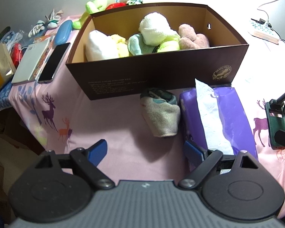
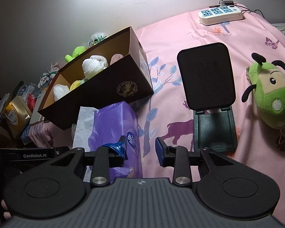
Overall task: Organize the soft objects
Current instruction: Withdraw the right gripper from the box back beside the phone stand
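We hold the left tool (image 1: 146, 152) wide open and empty above the pink cloth (image 1: 119, 133), facing a rolled grey sock (image 1: 162, 116) lying just in front of the brown box (image 1: 157, 76) and beside the purple tissue pack (image 1: 228, 114). The box holds several rolled soft things. Our right tool (image 2: 140, 148) is open, empty, near a green plush toy (image 2: 269, 95).

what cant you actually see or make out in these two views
- Left wrist view: the small print on the brown box front is too small to read.
- Left wrist view: the box's front wall hides its floor and the lower parts of the soft toys inside.
- Right wrist view: the tissue pack hides nearly all of the grey sock.
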### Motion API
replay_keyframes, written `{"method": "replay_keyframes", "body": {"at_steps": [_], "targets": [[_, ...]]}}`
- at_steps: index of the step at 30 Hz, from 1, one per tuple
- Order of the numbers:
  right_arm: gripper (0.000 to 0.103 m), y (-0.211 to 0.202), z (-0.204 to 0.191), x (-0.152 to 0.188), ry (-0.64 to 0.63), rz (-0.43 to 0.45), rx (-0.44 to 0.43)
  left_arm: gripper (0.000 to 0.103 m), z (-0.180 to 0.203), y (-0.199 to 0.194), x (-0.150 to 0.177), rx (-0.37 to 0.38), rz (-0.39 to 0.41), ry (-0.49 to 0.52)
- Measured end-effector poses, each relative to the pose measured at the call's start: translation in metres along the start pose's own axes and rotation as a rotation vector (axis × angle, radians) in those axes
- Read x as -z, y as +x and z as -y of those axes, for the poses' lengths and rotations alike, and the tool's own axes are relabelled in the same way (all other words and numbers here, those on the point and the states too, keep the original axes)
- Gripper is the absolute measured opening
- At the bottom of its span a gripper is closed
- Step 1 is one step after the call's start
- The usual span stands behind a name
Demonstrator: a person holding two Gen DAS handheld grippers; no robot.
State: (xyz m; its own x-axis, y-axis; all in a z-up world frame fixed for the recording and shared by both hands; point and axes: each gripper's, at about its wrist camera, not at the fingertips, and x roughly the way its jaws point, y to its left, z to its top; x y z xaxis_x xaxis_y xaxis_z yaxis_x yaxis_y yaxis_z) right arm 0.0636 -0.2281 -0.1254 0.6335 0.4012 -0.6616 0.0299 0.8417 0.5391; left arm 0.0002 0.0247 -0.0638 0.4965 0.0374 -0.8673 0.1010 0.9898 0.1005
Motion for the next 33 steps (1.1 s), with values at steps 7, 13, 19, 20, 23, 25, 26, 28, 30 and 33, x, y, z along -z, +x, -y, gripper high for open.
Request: {"method": "replay_keyframes", "body": {"at_steps": [7, 13, 19, 20, 23, 25, 26, 28, 30, 33], "targets": [[0.016, 0.000, 0.006, 0.003, 0.026, 0.003, 0.017, 0.090, -0.005, 0.004, -0.004, -0.012, 0.000, -0.007], [0.016, 0.007, 0.009, 0.005, 0.038, -0.023, 0.020, 0.090, -0.012, 0.010, -0.007, -0.033, -0.005, -0.023], [0.016, 0.010, 0.010, 0.005, 0.043, -0.033, 0.020, 0.090, -0.023, 0.022, -0.009, -0.033, 0.006, -0.058], [0.016, 0.011, 0.010, 0.005, 0.043, -0.034, 0.021, 0.090, -0.025, 0.025, -0.009, -0.029, 0.012, -0.066], [0.016, 0.013, 0.012, 0.004, 0.047, -0.039, 0.024, 0.090, -0.029, 0.035, -0.010, -0.030, 0.020, -0.090], [0.016, 0.013, 0.014, 0.004, 0.052, -0.038, 0.029, 0.090, -0.033, 0.041, -0.010, -0.021, 0.016, -0.109], [0.016, 0.013, 0.015, 0.003, 0.055, -0.036, 0.032, 0.090, -0.034, 0.045, -0.010, -0.011, 0.012, -0.118], [0.016, 0.013, 0.017, 0.002, 0.060, -0.033, 0.037, 0.090, -0.036, 0.050, -0.011, 0.008, 0.009, -0.130], [0.016, 0.014, 0.018, 0.002, 0.064, -0.034, 0.041, 0.090, -0.035, 0.053, -0.011, 0.029, 0.009, -0.134], [0.016, 0.015, 0.019, 0.001, 0.067, -0.037, 0.045, 0.090, -0.034, 0.054, -0.013, 0.066, 0.024, -0.136]]}}
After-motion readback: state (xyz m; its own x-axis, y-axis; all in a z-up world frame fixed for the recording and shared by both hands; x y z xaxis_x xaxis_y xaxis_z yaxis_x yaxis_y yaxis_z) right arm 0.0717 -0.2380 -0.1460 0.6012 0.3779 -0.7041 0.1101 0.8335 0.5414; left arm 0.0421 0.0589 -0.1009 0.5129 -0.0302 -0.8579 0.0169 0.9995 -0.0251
